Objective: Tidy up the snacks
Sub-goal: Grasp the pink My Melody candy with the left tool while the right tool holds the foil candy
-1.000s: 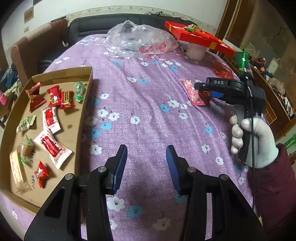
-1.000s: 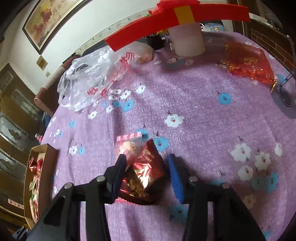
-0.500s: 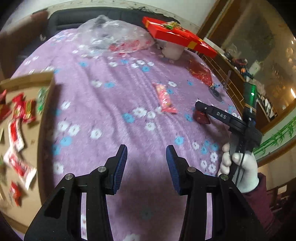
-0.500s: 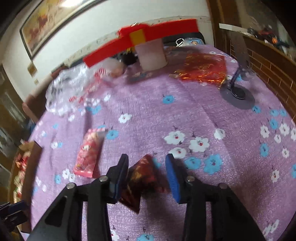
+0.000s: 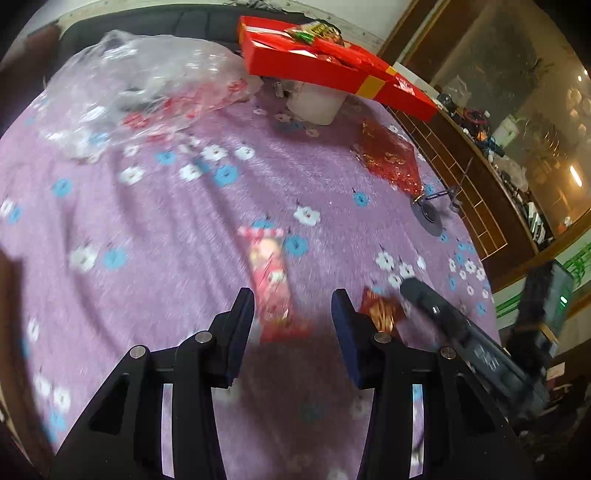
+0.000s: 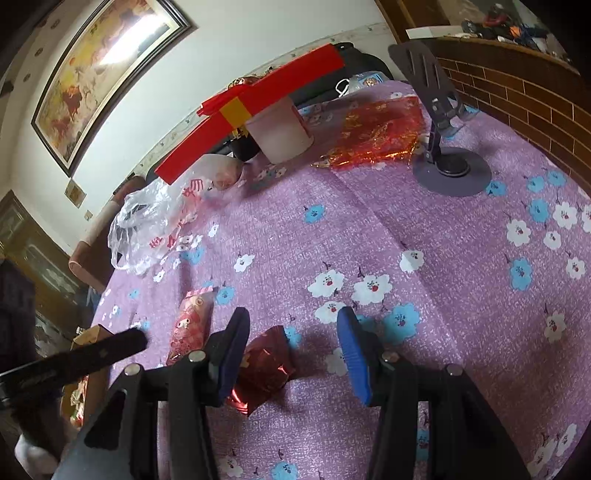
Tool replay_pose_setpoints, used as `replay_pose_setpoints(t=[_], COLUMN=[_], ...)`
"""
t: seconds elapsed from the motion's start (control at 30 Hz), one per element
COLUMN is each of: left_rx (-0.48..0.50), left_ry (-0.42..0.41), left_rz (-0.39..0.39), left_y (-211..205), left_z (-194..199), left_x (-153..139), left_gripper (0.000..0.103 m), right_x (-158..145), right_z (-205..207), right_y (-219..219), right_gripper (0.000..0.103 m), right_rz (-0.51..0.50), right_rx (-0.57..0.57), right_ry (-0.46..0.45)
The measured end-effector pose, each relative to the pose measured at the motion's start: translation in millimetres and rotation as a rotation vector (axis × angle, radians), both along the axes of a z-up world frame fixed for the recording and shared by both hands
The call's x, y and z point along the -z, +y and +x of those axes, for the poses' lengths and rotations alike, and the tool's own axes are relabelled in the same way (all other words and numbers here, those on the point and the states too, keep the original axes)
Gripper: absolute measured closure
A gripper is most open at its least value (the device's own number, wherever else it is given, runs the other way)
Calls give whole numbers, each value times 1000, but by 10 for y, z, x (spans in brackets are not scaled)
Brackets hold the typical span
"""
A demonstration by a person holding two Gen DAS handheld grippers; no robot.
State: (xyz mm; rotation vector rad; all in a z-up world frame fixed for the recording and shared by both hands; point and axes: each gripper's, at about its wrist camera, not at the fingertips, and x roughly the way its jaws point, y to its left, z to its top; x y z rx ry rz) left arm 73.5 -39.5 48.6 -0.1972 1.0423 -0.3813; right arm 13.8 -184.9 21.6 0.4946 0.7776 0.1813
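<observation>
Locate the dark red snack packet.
In the right wrist view, the dark red packet lies on the purple cloth by the right tool's left finger, right of the pink packet.

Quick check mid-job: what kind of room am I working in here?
Most likely a home living room: a framed painting hangs on the wall, a dark sofa sits behind the table with its purple floral tablecloth, and a red gift box suggests a household.

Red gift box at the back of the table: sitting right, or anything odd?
Odd: the red gift box is balanced tilted on a white cup, overhanging both sides. It looks precarious. Nothing spilled.
</observation>
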Motion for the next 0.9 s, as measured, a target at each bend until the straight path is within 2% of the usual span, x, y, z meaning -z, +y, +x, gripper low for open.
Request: replay_pose_setpoints(t=[0.27, 0.57, 0.67, 0.7, 0.73, 0.9], left_rx=[0, 20, 52, 65, 88, 111], left_ry=[15, 5, -36, -47, -50, -72], left_rz=[83, 201, 265, 274, 269, 256], left_y=[-214, -369, -471, -498, -528, -561], left_z=[345, 360, 274, 245, 211, 63], left_x=[176, 356, 381, 383, 390, 347], left_gripper=[61, 61, 61, 73, 80, 81], right_x=[-1, 10, 11, 15, 23, 63], right_z=[4, -37, -45, -41, -34, -4], right_y=[-24, -60, -114, -131, -140, -102], right_gripper=[50, 50, 50, 50, 50, 50], right_rz=[48, 29, 41, 45, 51, 54], right_rx=[-16, 24, 42, 44, 44, 16], right_ry=[18, 60, 61, 64, 70, 100])
